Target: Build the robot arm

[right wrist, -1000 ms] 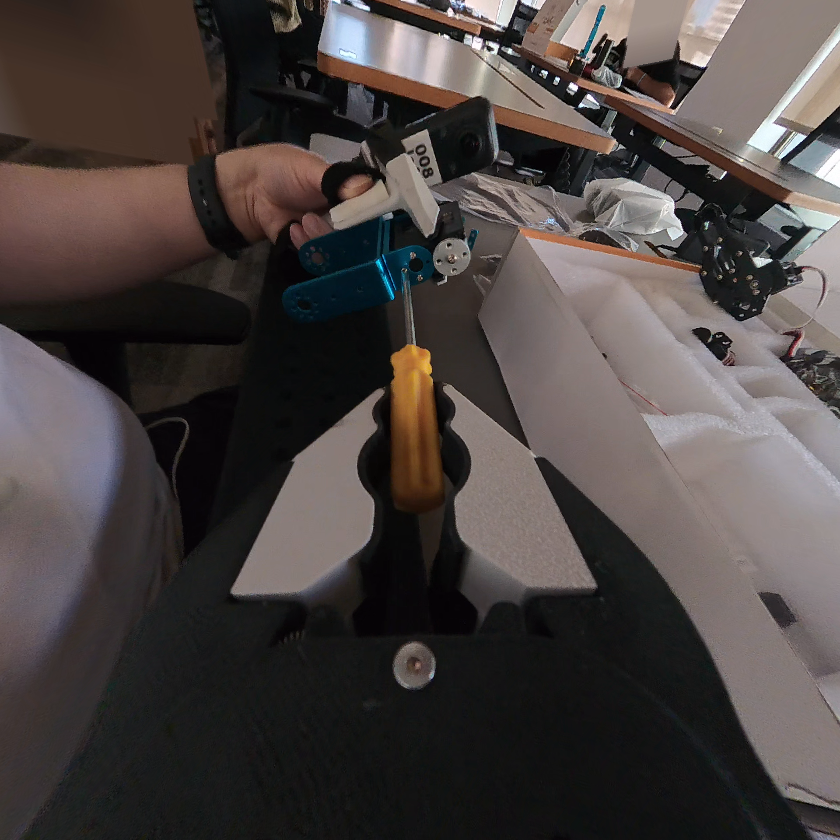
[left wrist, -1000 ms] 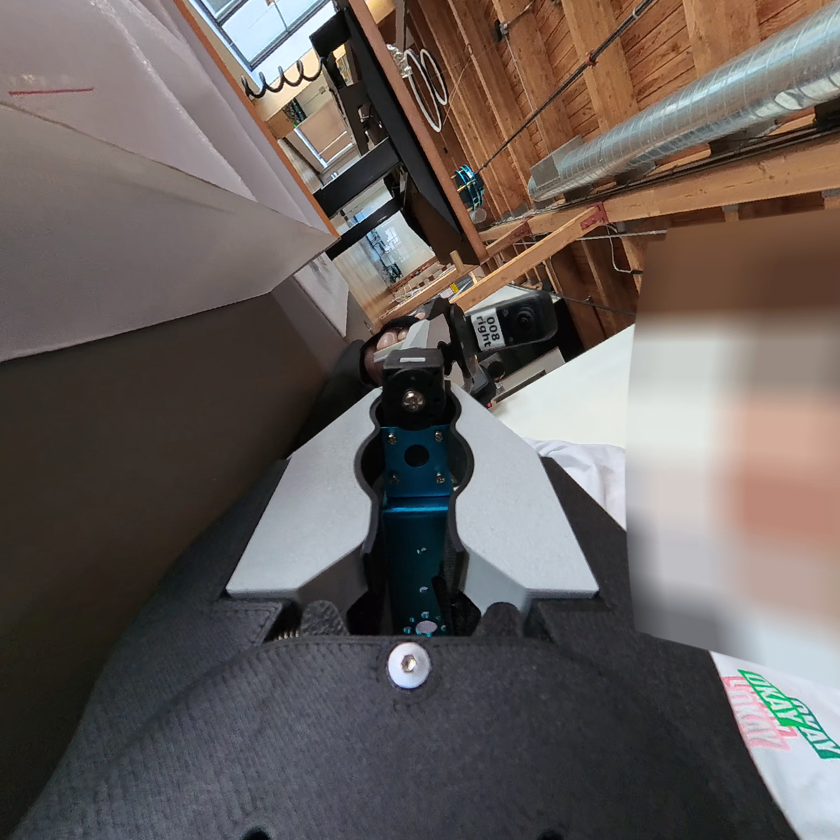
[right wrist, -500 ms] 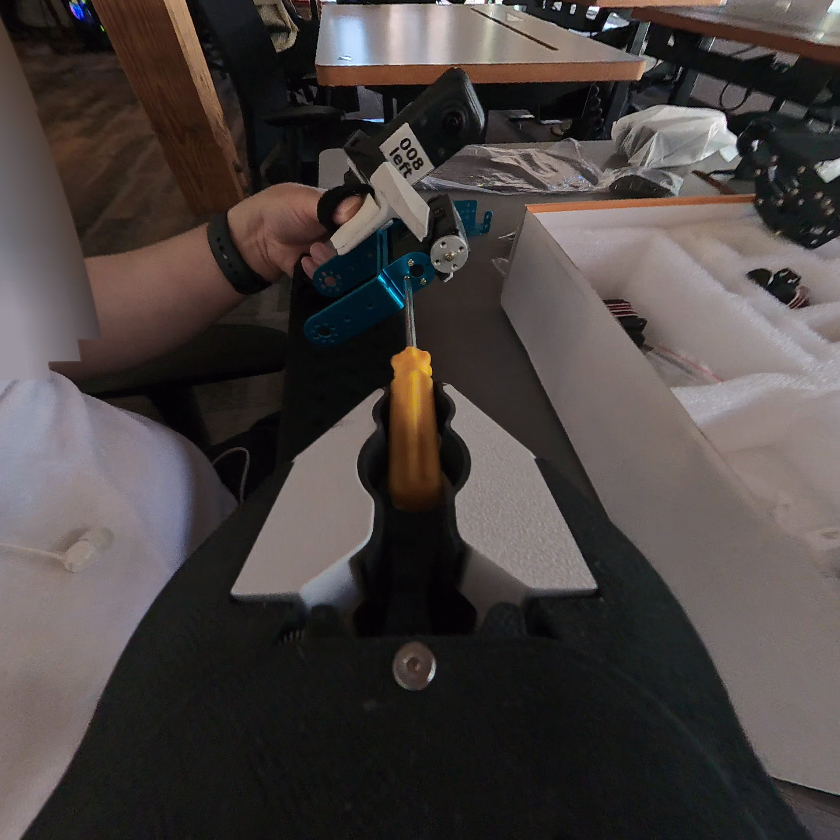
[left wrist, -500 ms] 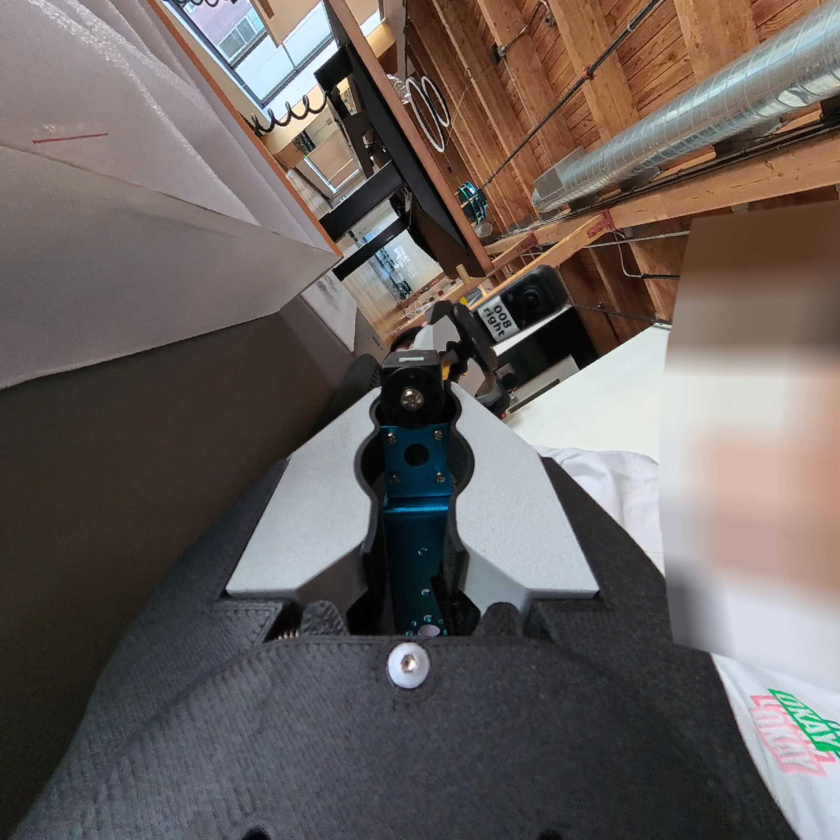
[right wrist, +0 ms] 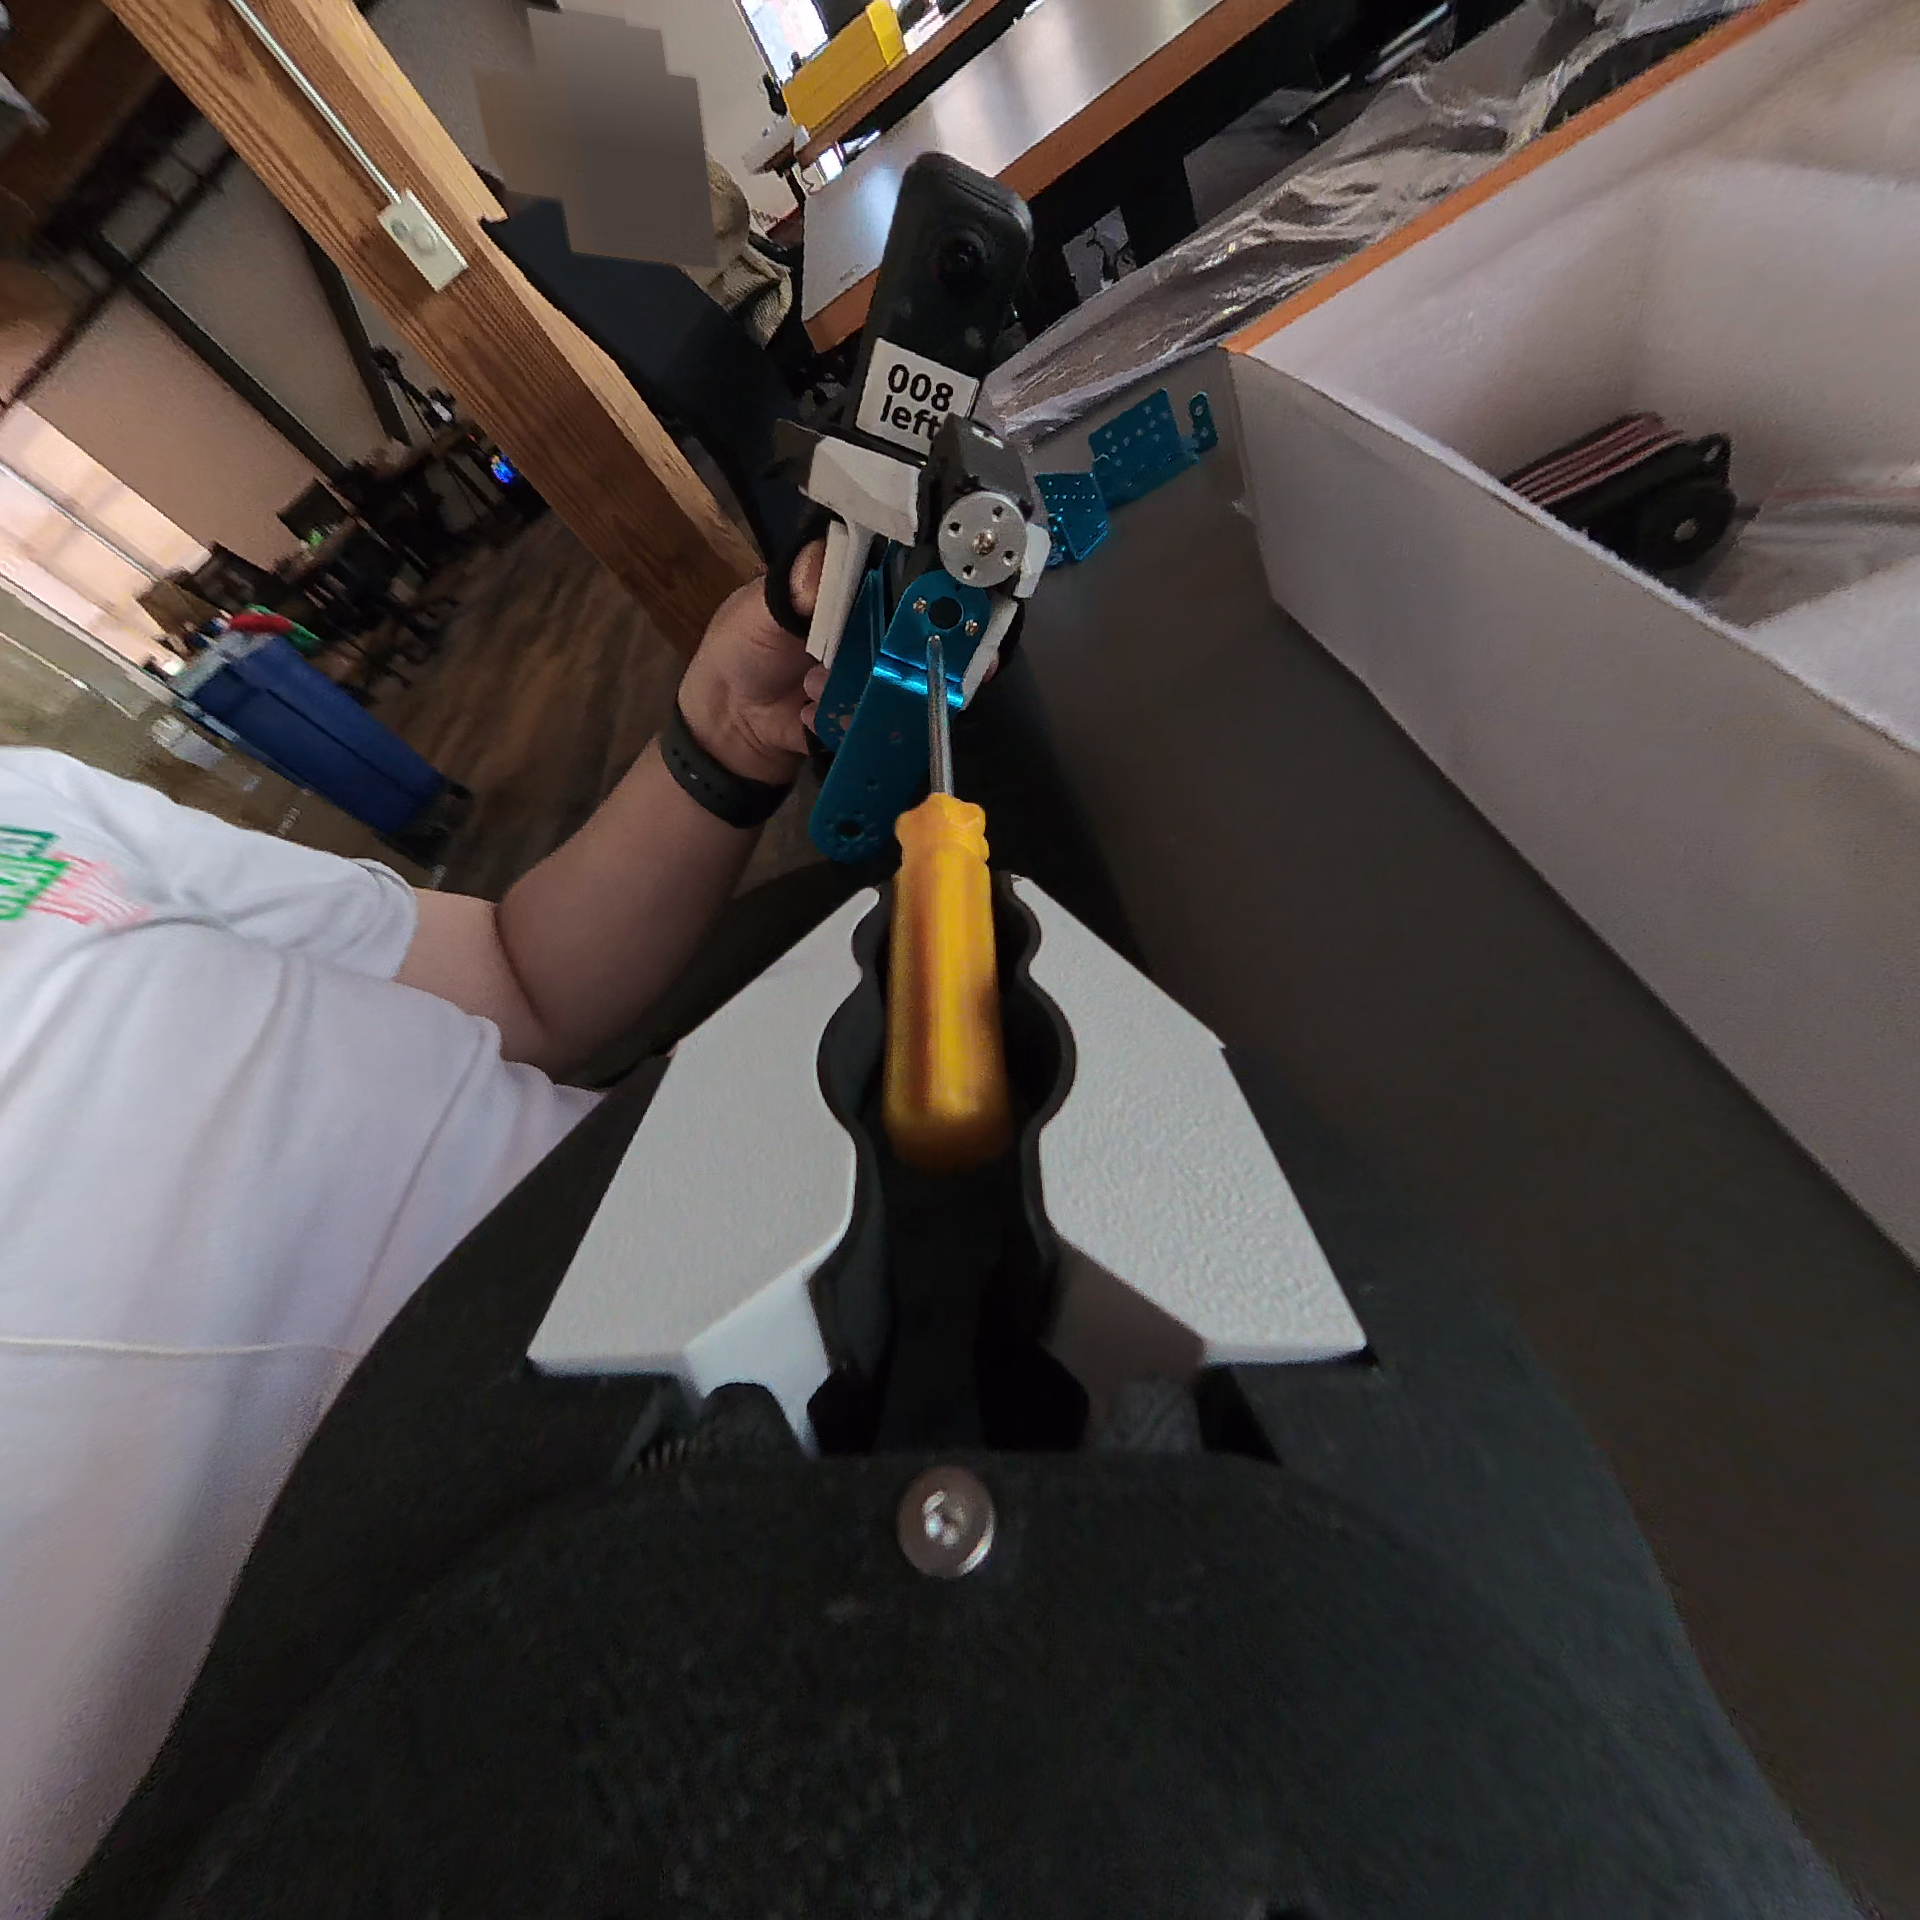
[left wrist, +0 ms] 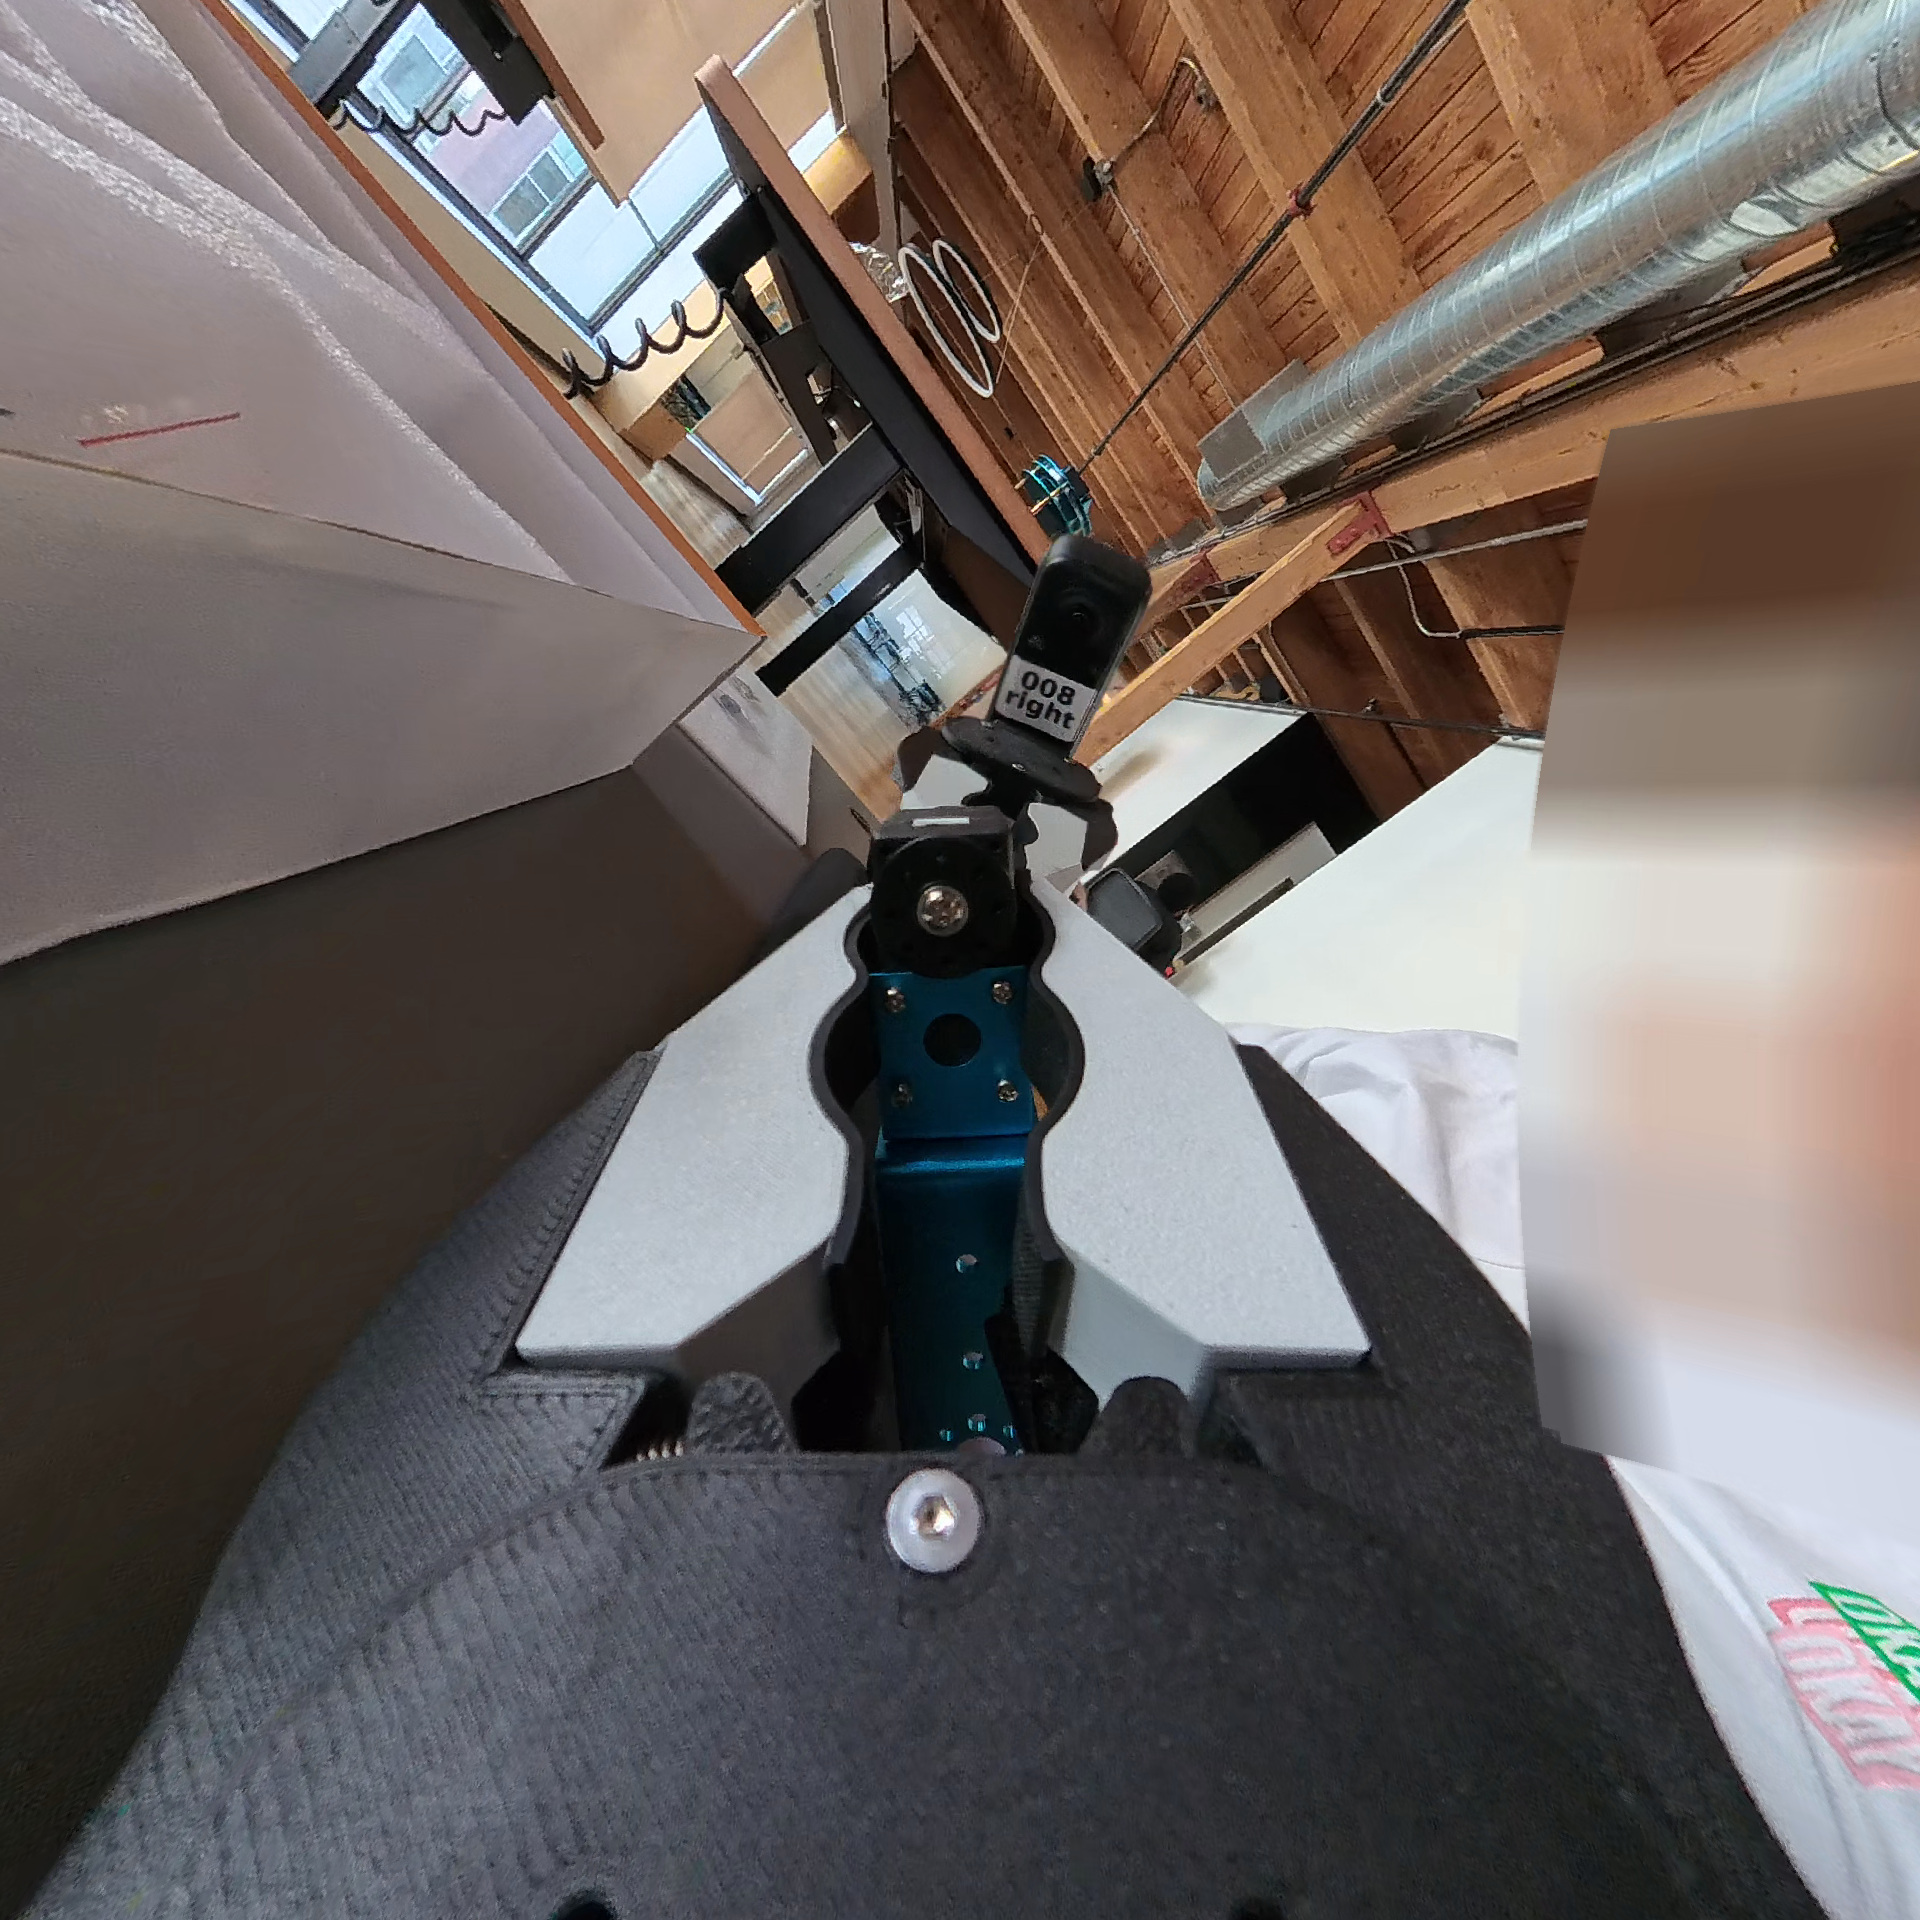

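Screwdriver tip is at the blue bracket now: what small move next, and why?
Probably ease the screwdriver forward and reseat its tip squarely. The right gripper is shut on its handle, and the shaft ends on the blue bracket below the servo clamped in the left gripper; whether the tip sits in a screw cannot be told.

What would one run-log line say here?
left gripper: shut on blue bracket | right gripper: shut on yellow screwdriver | tip at bracket

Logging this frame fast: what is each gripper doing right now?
Left gripper: shut on the blue bracket with its black servo.
Right gripper: shut on the yellow-handled screwdriver, tip at the bracket.
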A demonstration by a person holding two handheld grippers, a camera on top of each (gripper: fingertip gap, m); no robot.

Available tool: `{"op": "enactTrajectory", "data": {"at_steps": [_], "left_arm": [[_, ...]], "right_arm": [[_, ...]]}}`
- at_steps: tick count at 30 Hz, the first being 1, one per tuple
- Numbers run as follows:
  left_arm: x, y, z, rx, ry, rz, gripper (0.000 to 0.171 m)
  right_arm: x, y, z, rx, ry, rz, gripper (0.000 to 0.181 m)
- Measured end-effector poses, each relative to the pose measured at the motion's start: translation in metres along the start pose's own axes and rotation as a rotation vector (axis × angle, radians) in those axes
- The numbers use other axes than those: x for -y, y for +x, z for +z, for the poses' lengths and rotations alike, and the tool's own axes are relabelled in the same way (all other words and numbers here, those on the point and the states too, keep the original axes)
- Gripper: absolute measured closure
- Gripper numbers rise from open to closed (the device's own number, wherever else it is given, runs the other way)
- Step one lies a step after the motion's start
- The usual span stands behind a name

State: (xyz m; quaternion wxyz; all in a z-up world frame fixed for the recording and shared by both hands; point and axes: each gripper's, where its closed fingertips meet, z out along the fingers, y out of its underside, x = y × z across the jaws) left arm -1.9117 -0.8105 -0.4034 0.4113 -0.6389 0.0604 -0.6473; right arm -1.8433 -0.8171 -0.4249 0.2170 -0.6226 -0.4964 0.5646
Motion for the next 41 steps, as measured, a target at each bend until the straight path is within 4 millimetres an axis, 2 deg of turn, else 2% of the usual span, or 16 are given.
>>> {"op": "enactTrajectory", "data": {"at_steps": [11,23,26,29,33,36,39,41], "left_arm": [[0.000,-0.001,0.000,0.025,0.002,0.037,0.150],[-0.003,-0.001,0.002,0.044,-0.013,0.078,0.150],[-0.002,0.001,0.002,0.032,-0.011,0.071,0.150],[0.000,0.002,0.001,0.012,0.000,0.062,0.150],[0.007,0.004,-0.005,-0.039,0.046,-0.014,0.150],[0.008,0.005,-0.007,-0.080,0.048,-0.081,0.151],[0.004,0.006,-0.004,-0.112,0.014,-0.131,0.150],[0.003,0.002,-0.003,-0.091,0.004,-0.150,0.150]], "right_arm": [[-0.005,-0.002,0.001,0.105,0.020,0.330,0.164],[-0.009,-0.004,0.000,0.212,0.012,0.594,0.164],[-0.007,-0.005,-0.001,0.220,0.008,0.595,0.164],[-0.003,-0.005,-0.002,0.183,0.014,0.470,0.164],[0.012,-0.006,-0.012,0.117,0.060,0.197,0.164],[0.022,0.001,-0.020,-0.050,0.114,-0.270,0.164],[0.019,0.008,-0.019,-0.262,0.078,-0.757,0.164],[0.011,0.007,-0.010,-0.286,0.047,-0.887,0.164]]}}
